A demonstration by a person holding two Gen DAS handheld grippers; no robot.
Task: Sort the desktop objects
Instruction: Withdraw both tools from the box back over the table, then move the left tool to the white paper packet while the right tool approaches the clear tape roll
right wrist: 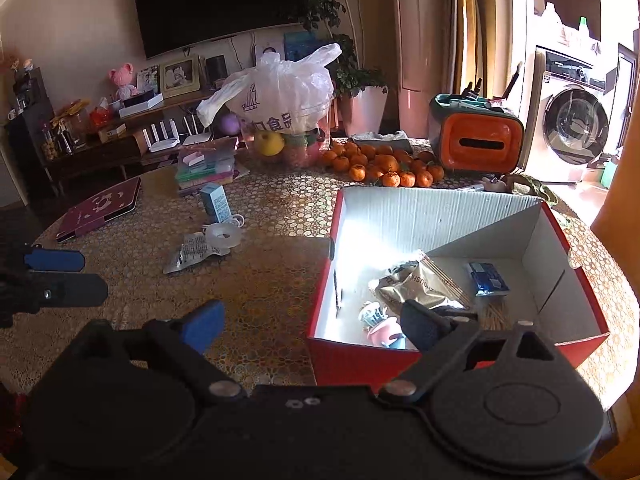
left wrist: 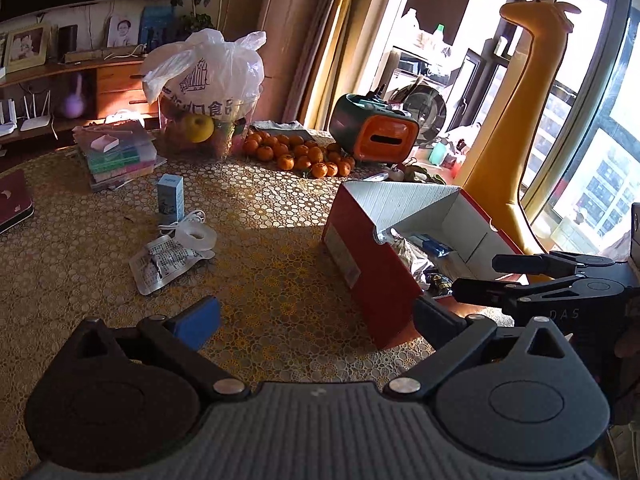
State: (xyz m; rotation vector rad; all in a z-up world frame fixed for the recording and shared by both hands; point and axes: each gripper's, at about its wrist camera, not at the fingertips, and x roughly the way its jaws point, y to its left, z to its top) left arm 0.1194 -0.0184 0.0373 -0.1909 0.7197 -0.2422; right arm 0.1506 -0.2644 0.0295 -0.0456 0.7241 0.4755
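Black-and-blue left gripper point(left wrist: 316, 320): jaws spread wide, nothing between them, above bare worktop point(left wrist: 260, 280).
Right gripper point(right wrist: 312, 322): jaws likewise released and empty, black finger hanging over the near edge of the box.
Red cardboard box point(right wrist: 440, 356): just ahead-right of the right jaws, white inside, open-topped; to the right of the left jaws.
Box contents: gold foil packet point(right wrist: 420, 284), blue packet point(right wrist: 486, 278), small pink-and-blue item point(right wrist: 380, 326).
Loose on worktop, ahead-left of both jaws: crumpled printed pouch point(left wrist: 162, 264), tape roll point(left wrist: 198, 236) touching it, white cable point(left wrist: 180, 222), upright light-blue carton point(left wrist: 171, 194).
Farther off: tangerines point(left wrist: 300, 154), white plastic bag point(left wrist: 208, 66), orange-fronted caddy point(left wrist: 376, 128).
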